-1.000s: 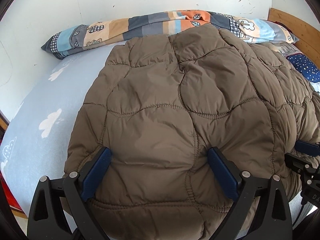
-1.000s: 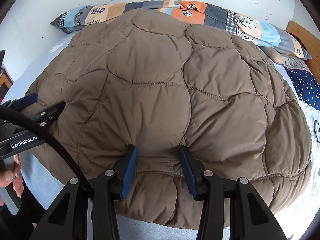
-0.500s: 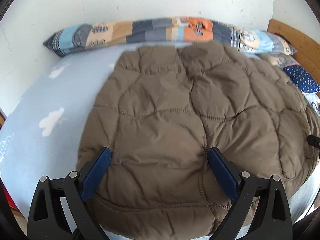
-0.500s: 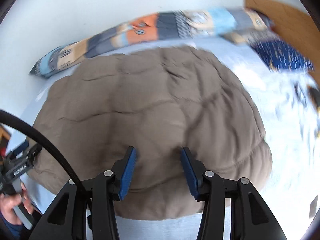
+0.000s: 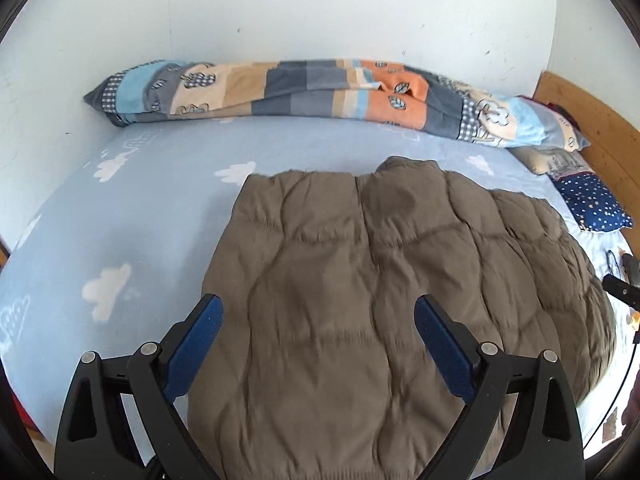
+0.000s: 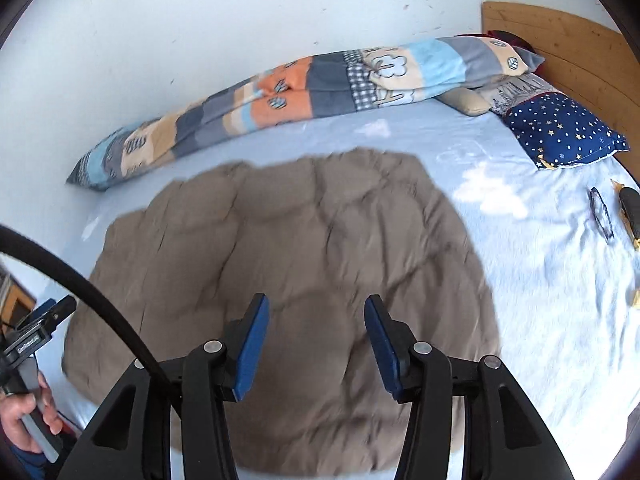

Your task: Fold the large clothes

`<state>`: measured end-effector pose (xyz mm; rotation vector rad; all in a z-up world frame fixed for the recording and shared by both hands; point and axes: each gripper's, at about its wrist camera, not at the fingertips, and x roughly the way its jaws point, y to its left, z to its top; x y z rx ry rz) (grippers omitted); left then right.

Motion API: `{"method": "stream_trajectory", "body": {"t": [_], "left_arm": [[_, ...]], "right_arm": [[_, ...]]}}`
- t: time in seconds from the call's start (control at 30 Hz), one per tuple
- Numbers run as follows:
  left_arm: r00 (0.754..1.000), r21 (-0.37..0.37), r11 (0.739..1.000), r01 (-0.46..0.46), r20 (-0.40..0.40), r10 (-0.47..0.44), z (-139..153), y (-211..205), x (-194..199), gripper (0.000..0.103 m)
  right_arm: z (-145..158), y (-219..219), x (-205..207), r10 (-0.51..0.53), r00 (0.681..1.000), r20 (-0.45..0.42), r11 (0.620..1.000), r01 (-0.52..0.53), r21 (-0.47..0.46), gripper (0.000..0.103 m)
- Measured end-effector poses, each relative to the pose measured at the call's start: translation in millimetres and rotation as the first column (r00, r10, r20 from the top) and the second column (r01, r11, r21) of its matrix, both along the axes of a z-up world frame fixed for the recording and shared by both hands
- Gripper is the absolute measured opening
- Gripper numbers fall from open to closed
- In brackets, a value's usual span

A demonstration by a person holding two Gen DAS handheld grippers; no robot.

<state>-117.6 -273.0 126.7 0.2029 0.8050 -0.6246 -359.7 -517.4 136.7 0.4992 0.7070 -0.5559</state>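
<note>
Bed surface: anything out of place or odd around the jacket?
Mostly tidy. The brown quilted jacket lies flat on the blue cloud sheet. The only strays are a pair of glasses and a small dark object loose on the sheet, apart from the jacket.

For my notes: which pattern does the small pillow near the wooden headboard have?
Dark blue pillow with small dots and stars; clearest in the right wrist view.

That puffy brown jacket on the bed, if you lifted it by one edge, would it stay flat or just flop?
The brown quilted jacket would probably flop: its stitched panels already bend and wrinkle over the blue sheet. It looks puffy, so likely light for its bulk. Its smooth shell might slip in a shallow pinch, so a deep bite seems wiser.
</note>
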Motion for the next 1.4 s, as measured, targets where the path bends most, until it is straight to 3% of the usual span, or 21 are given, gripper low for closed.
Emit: {"method": "stream_trajectory", "body": {"t": [0.17, 0.4, 0.5, 0.6, 0.73, 0.87, 1.03, 1.17, 1.4], "left_arm": [[0.999, 0.060, 0.998, 0.009, -0.039, -0.007, 0, -40, 51, 0.097], [0.986, 0.123, 0.992, -0.029, -0.162, 0.049, -33, -76, 128, 0.094], [0.982, 0.203, 0.978, -0.038, -0.176, 0.074, -51, -88, 149, 0.094], [0.974, 0.256, 0.966, -0.048, -0.201, 0.102, -68, -97, 167, 0.094], [0.958, 0.276, 0.960, -0.043, -0.261, 0.118, -87, -104, 179, 0.094], [0.955, 0.224, 0.972, -0.073, -0.267, 0.133, -80, -96, 183, 0.094], [0.977, 0.051, 0.995, -0.089, -0.190, 0.097, -31, -67, 160, 0.094], [0.988, -0.036, 0.996, -0.083, -0.137, 0.078, 0, -45, 127, 0.094], [0.996, -0.049, 0.999, -0.002, -0.089, -0.002, 13, -20, 58, 0.094]], "right_arm": [[6, -54, 17, -0.055, 0.998, 0.027, 0.997, 0.053, 0.064, 0.054], [-2, -128, 46, -0.111, 0.993, 0.027, 0.987, 0.107, 0.118, 0.055], [-13, -153, 64, -0.094, 0.995, 0.025, 0.982, 0.088, 0.167, 0.055], [-33, -168, 91, -0.043, 0.998, -0.051, 0.978, 0.052, 0.202, 0.051], [-68, -190, 107, -0.074, 0.981, -0.179, 0.960, 0.119, 0.254, 0.051], [-82, -195, 111, -0.086, 0.969, -0.230, 0.952, 0.148, 0.269, 0.051], [-37, -183, 101, -0.108, 0.988, -0.112, 0.973, 0.128, 0.191, 0.052], [-2, -156, 98, -0.061, 0.998, -0.030, 0.991, 0.064, 0.119, 0.054], [20, -79, 108, 0.114, 0.993, 0.014, 0.991, -0.114, 0.070, 0.054]]}}
